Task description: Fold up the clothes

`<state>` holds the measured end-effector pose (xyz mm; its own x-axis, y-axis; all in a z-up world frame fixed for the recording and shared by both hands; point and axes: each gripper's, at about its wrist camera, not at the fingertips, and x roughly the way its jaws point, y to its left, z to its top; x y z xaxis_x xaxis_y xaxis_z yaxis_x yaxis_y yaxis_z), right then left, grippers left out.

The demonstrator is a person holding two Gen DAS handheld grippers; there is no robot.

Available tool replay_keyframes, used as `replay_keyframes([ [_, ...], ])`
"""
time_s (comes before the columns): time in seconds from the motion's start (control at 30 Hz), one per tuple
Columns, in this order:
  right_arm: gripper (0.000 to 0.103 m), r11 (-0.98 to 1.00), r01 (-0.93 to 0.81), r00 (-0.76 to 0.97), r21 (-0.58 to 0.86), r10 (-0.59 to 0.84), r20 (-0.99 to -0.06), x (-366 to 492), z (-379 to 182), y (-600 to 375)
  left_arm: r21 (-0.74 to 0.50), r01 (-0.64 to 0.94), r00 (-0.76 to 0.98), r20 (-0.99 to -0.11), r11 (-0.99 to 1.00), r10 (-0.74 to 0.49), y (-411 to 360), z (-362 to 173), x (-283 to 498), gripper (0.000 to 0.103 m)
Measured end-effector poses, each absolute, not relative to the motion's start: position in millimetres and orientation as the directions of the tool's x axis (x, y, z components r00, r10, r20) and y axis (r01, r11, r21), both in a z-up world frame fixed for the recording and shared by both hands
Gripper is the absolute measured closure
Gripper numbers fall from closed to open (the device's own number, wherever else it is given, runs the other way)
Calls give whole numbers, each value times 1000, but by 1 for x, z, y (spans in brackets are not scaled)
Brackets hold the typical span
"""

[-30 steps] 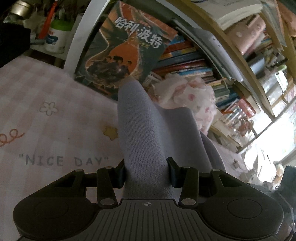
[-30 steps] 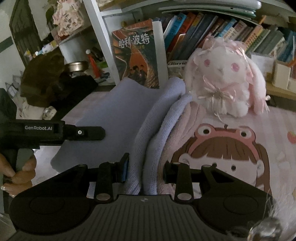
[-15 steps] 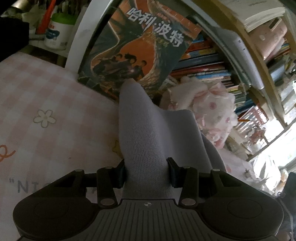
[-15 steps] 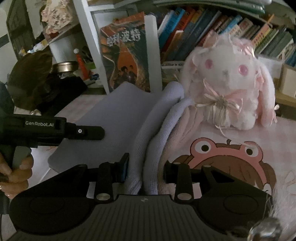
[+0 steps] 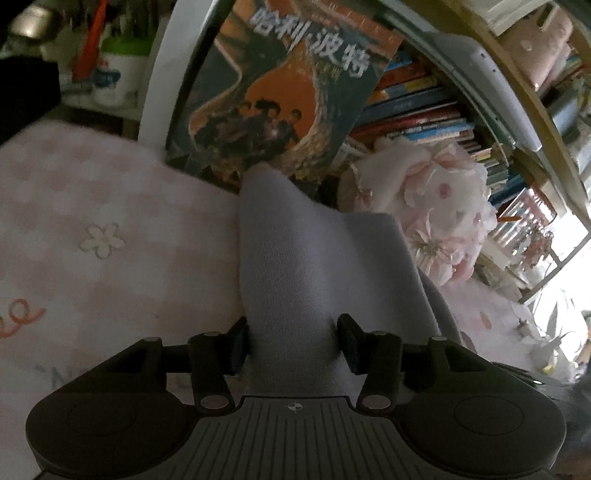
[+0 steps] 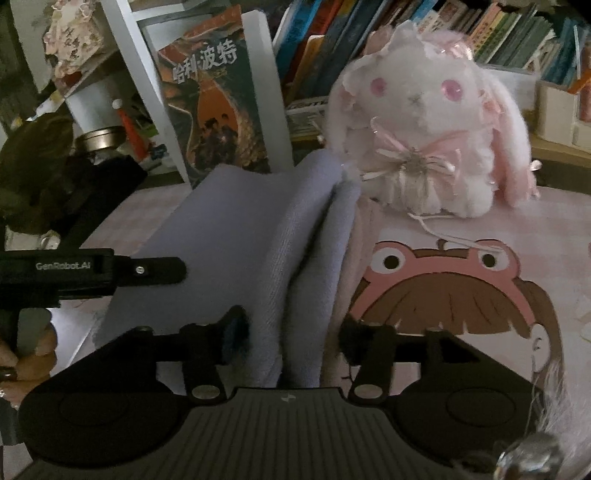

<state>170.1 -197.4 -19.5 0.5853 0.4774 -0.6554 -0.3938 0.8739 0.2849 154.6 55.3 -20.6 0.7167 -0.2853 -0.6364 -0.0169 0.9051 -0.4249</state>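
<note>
A lavender knitted garment (image 5: pixel 317 266) lies folded on the pink bed sheet (image 5: pixel 92 206), its far end against a standing book. My left gripper (image 5: pixel 291 341) is shut on the near edge, and cloth fills the whole gap between its fingers. In the right wrist view the same garment (image 6: pixel 229 229) shows a doubled fold running away from me. My right gripper (image 6: pixel 293 334) stands open around that fold; its fingertips (image 6: pixel 236 328) are blurred and a sliver of sheet shows beside the right one. The left gripper's black body (image 6: pixel 92 271) sits at the left, held by a hand (image 6: pixel 26 362).
A white and pink plush rabbit (image 6: pixel 424 133) sits just beyond the garment's far right corner. An orange-covered book (image 6: pixel 218 110) leans on a white shelf post (image 5: pixel 166 74). Rows of books (image 6: pixel 498 33) fill the shelf behind. A cartoon frog-hat print (image 6: pixel 443 288) covers the sheet on the right.
Both grippers have pushed forward toward the shelf, so book and rabbit look nearer. The right gripper's fingers have spread apart around the fold. The left grip is unchanged.
</note>
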Motion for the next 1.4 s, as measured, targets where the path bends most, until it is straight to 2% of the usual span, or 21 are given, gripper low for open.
replay_keyframes([
  [0.07, 35, 876, -389, 601, 285, 476, -642, 164, -14, -201, -391, -8, 735, -627, 920, -259, 52, -15, 147, 50],
  [0.23, 22, 895, -367, 646, 255, 442, -622, 149, -5, -207, -292, 17, 779, -596, 956, -195, 43, 0, 126, 41],
  [0.37, 18, 920, -333, 684, 208, 387, -619, 135, -4, -206, -203, 33, 808, -571, 979, -146, 35, 11, 109, 26],
  [0.5, 14, 951, -278, 720, 138, 301, -626, 117, -4, -203, -82, 53, 808, -582, 995, -91, 21, 14, 90, 11],
  [0.73, 14, 966, -252, 740, 60, 232, -631, 85, -4, -202, 13, 50, 819, -573, 999, -33, 4, 12, 61, 8],
  [0.87, 5, 969, -239, 754, 57, 222, -619, 67, -6, -203, 16, 48, 821, -570, 999, -30, 1, 10, 47, 7],
  [1.4, 1, 977, -206, 746, 57, 194, -637, 33, -20, -200, -21, -12, 792, -611, 1000, -3, 3, -7, 23, 6],
])
